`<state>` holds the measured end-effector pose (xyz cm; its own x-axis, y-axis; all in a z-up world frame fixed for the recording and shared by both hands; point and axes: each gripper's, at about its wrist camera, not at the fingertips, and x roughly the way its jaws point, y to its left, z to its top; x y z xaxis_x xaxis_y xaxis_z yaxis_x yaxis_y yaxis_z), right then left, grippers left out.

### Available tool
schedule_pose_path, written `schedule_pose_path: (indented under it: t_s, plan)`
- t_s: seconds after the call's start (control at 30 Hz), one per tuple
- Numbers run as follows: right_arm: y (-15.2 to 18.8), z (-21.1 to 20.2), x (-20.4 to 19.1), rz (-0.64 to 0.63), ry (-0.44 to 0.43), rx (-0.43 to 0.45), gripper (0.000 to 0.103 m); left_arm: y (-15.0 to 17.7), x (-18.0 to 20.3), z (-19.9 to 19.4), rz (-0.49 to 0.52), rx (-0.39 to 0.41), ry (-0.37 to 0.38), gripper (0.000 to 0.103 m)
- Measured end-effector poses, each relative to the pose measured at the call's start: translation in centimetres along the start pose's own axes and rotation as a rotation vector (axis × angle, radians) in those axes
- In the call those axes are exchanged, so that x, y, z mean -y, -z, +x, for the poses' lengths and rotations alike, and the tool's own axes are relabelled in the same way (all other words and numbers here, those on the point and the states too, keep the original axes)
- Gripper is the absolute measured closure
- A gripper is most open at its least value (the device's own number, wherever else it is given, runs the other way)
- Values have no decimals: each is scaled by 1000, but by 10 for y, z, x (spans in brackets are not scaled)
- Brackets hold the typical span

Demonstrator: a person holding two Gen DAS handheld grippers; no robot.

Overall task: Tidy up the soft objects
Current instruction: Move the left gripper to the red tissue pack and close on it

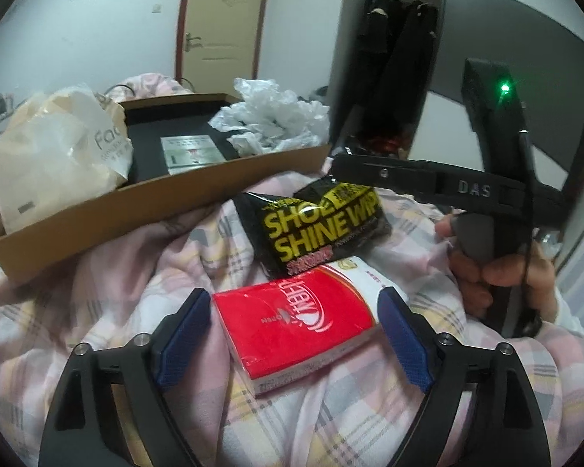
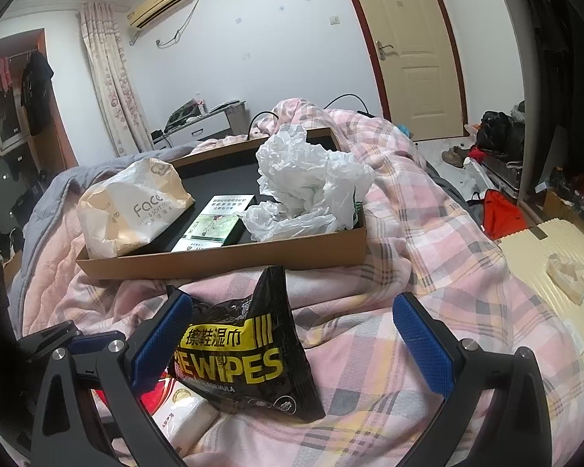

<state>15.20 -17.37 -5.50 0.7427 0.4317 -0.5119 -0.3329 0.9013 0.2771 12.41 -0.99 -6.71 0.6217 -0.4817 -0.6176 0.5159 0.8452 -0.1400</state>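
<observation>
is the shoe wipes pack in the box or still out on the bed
Out: the shoe wipes pack lies on the plaid blanket in front of the cardboard box.

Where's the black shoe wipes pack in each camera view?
Left wrist view: shoe wipes pack at centre, beyond the red tissue pack.
Right wrist view: lower centre, between the open right tool's pads.
Shared landmark: cardboard tray behind it.
</observation>
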Motion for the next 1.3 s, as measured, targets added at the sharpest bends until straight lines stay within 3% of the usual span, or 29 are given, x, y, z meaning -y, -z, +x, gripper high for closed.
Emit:
schedule_pose_path:
  t_s: [0.07,0.17,0.4,0.5,0.57,0.63,0.73,1.03,1.2,1.3]
  plan:
    - [0,0,0,1,-1,-2,0,2,-3,-1,3,-11,80,0]
    - [0,0,0,1,-1,-3,0,5,-7,-7,-2,0,159,0]
    - [0,0,2,3,-3,-5,0,4,5,-3,41,-16,101,1]
    - [0,0,2,4,-3,-6,0,5,3,-5,39,-7,124,11]
    - [0,0,2,4,-3,-6,0,5,2,-5,35,-5,127,28]
    - [0,0,2,4,-4,-7,0,5,1,-2,30,-13,120,34]
    - [0,0,2,4,-4,-6,0,5,3,-2,40,-12,112,34]
    - [0,-1,1,-4,-1,-2,0,5,15,0,102,-10,-28,25]
    - [0,-3,-2,-19,11,6,0,5,23,1,147,-3,-60,26]
    - [0,-4,-4,-28,16,11,0,6,27,1,169,2,-54,33]
